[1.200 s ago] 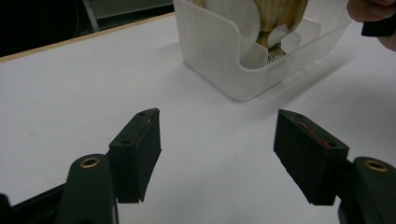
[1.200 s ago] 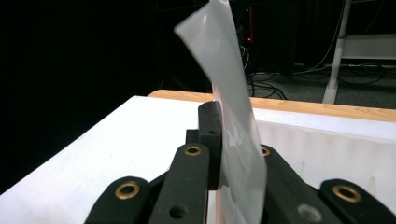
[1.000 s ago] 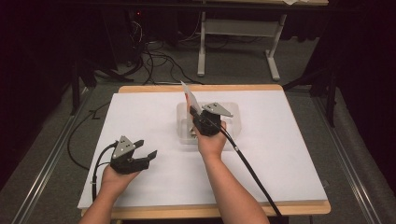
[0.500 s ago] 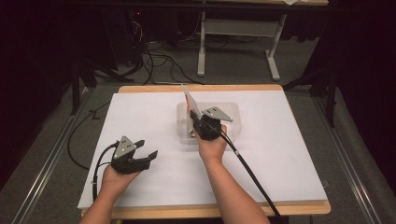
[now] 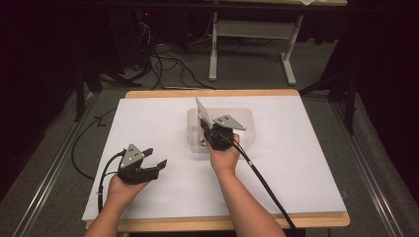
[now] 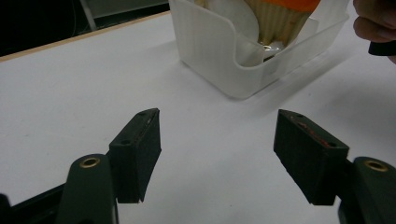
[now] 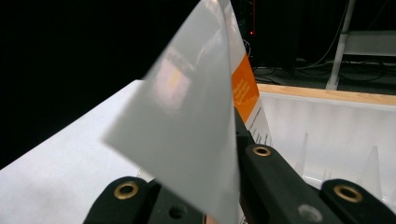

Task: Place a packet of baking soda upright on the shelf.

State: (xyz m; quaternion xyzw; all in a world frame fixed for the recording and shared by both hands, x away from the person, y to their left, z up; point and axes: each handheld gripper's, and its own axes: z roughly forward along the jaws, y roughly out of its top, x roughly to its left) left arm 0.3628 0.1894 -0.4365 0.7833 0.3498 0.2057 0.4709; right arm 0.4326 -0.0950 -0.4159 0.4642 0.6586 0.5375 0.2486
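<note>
Above the clear plastic bin (image 5: 247, 129), a white-and-orange flat packet (image 7: 196, 126) is being held clamped in the right tongs (image 5: 203, 129). Left tongs (image 6: 217, 154) are being kept apart, idle. Next, a clear lift is probably being called for.

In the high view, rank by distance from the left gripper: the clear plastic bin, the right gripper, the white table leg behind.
1. Right gripper, mid-table, shut on a packet.
2. Clear plastic bin, just beyond, under it.
3. White table leg, on the floor past the far edge.

room: dark | floor (image 5: 247, 74): grey, cables (image 5: 163, 61) trailing | rear: white-legged bench (image 5: 252, 34), perhaps a desk
</note>
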